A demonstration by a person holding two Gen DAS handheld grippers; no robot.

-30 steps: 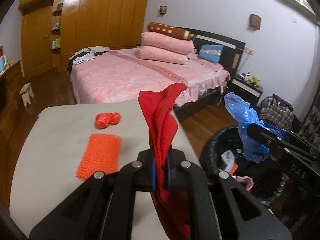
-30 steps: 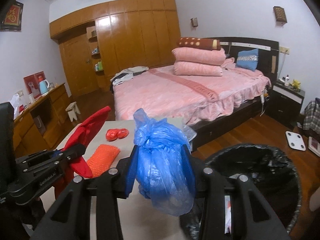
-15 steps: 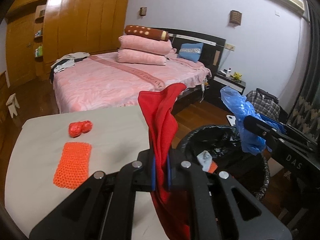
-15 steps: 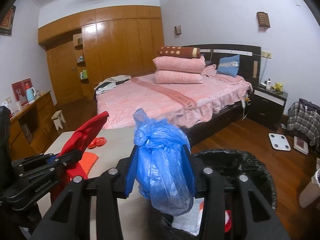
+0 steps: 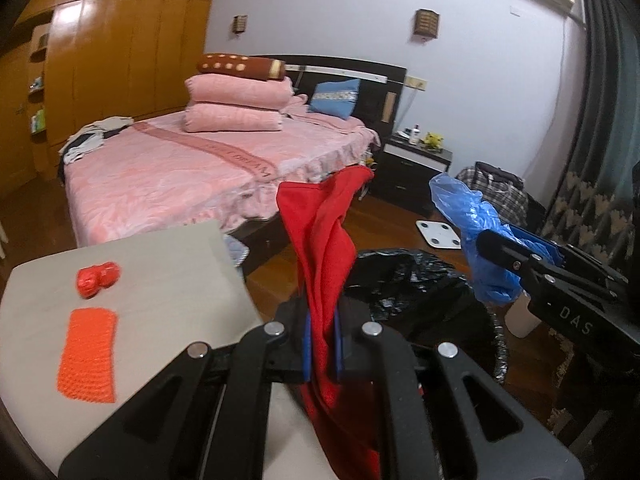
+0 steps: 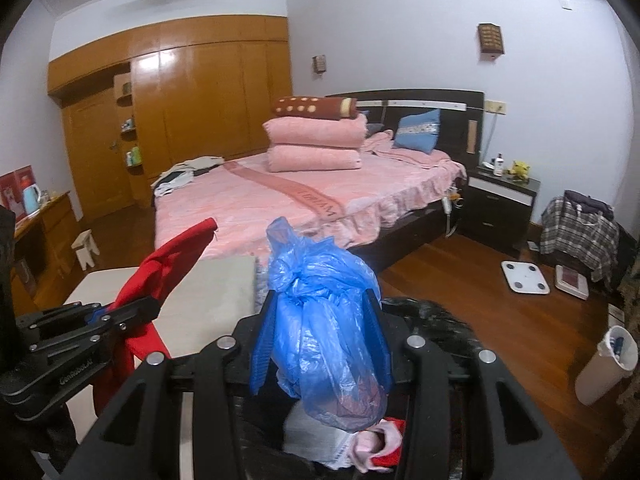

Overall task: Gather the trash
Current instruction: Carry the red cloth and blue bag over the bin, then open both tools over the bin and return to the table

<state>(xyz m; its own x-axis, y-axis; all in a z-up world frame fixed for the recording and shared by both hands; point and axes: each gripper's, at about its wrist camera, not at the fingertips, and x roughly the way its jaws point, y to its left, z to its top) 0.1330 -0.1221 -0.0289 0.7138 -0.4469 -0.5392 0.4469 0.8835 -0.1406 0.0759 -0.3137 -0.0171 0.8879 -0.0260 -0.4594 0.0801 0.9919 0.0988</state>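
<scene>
Both loads have been carried off the worktop (image 5: 168, 280) toward the black-lined bin (image 5: 420, 280) at 4 o'clock. A red cloth (image 5: 320, 248) is held pinched in the left gripper (image 5: 320, 344), a blue plastic bag (image 6: 324, 320) clamped in the right gripper (image 6: 320, 344) above the bin. Release over the opening is judged next; two orange-red scraps (image 5: 90, 354) are left behind at 9 o'clock.

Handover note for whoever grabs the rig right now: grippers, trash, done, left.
Left gripper: shut on the red cloth, held near the bin's rim.
Right gripper: shut on the blue plastic bag, held over the black-lined trash bin.
Done: some trash is already in the bin; both held pieces are off the table.
Left: drop both into the bin, then collect the orange mesh piece and the red crumpled wrapper lying on the table.
</scene>
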